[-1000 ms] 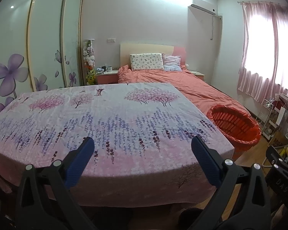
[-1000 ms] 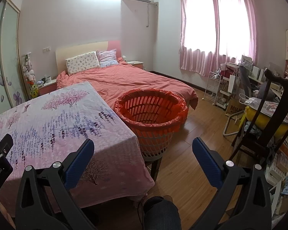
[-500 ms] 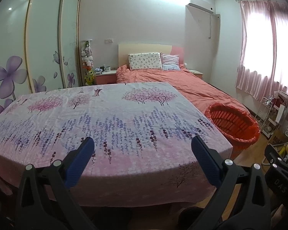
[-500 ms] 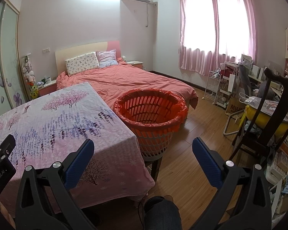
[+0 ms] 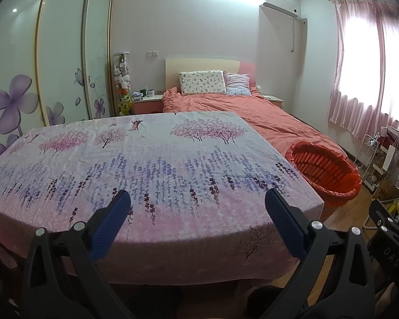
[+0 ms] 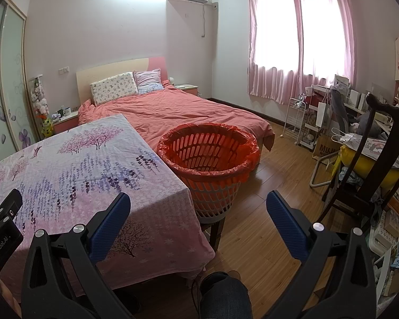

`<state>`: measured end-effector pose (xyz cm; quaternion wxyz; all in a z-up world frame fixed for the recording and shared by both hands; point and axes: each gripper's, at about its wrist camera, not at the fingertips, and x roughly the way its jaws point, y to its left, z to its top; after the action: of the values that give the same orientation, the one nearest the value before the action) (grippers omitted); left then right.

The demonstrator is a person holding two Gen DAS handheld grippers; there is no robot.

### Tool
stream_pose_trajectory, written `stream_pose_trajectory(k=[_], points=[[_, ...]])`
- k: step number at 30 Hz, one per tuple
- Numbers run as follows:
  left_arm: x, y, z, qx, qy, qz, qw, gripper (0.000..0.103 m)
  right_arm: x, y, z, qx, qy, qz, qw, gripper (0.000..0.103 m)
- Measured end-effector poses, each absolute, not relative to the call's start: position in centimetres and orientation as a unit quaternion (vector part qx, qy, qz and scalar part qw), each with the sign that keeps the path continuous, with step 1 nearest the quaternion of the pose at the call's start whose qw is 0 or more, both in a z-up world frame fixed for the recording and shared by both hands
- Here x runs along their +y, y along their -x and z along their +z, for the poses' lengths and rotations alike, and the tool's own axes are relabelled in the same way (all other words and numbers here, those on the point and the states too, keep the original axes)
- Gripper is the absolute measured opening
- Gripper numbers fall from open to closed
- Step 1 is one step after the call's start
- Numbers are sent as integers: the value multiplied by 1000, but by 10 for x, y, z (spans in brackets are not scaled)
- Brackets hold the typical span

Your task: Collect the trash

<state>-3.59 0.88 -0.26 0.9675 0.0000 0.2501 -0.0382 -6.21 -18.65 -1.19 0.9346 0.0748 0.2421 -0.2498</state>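
Far left you've got the wardrobe (image 5: 63, 53) with purple flowers on its sliding doors. Your left hand-held gripper (image 5: 198, 207) hangs over the near edge of the bench (image 5: 151, 159), fingers spread wide, nothing in them; the floral cloth on it is bare. Behind it sits the bed (image 6: 178, 109) with its coral cover. Just off the bench's right corner is the basket (image 6: 208, 156), lined with a red bag. Your right hand-held gripper (image 6: 198, 207) is spread wide too, empty, facing that basket. Further right, a dark chair (image 6: 380, 159) and cluttered shelves crowd the floor (image 6: 274, 186).
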Motion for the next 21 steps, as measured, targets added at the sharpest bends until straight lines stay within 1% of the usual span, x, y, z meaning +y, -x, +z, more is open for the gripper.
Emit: stream_pose_trajectory(k=[21], points=[[11, 36, -7, 254, 3, -37, 967, 99, -186, 63, -12, 242, -75, -250, 935, 101]])
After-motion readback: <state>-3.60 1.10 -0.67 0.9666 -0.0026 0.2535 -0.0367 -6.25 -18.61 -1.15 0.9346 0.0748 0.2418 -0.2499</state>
